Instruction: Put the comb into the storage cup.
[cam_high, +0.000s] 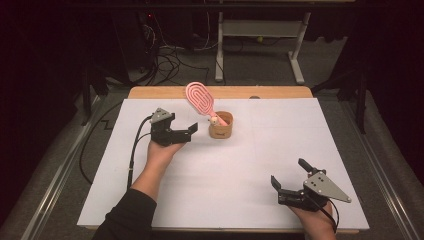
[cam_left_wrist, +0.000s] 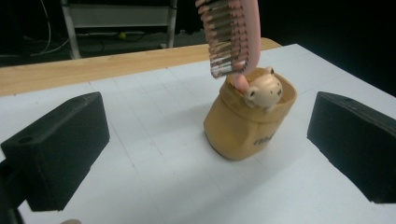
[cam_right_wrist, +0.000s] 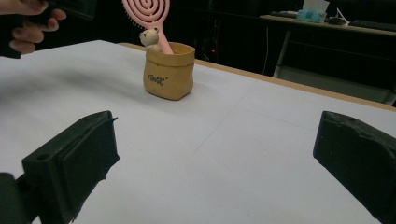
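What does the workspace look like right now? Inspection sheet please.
Surface: white sheet on a wooden table.
Job's things: tan pouch upright; pink brush stands in it, leaning left, small bear figure on its handle.
Clutter: nothing seen.
Grippers: left gripper open, near the pouch, not touching; right gripper open, near the sheet's front right corner.
Cables: black cable trails from the left gripper; loose cables on the floor behind.
Surroundings: dark room, white desk frame behind.

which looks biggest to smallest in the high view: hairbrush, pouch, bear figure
1. hairbrush, pink, leaning out of the pouch
2. pouch, tan; its visible bulk is close to the brush head alone, so this gap is narrow
3. bear figure, a small head at the pouch rim, clearly smallest
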